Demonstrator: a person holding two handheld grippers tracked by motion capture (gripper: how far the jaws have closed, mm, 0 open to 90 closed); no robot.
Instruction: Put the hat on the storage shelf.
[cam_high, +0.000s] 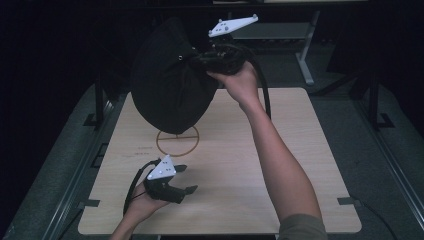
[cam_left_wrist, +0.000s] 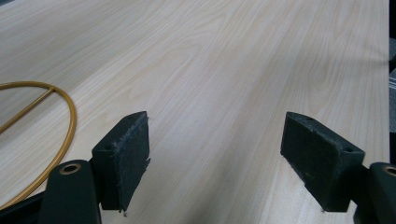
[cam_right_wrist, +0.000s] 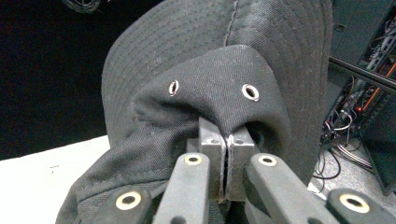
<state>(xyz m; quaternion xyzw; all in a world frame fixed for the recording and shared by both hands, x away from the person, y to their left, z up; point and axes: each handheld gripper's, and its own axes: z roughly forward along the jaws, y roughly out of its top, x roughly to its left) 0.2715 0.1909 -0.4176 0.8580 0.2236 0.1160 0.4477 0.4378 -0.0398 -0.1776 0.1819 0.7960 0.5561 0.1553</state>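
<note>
One black hat (cam_high: 167, 85), lifted clear of the table (cam_high: 300, 165), its crown fabric pinched between the closed jaws of the right gripper (cam_high: 207, 61); two metal eyelets (cam_right_wrist: 251, 92) just past the jaw tips. Left gripper (cam_high: 186, 179) low over table, jaws spread wide, nothing between. One yellow circle mark (cam_high: 177, 140) beside its jaws.
</note>
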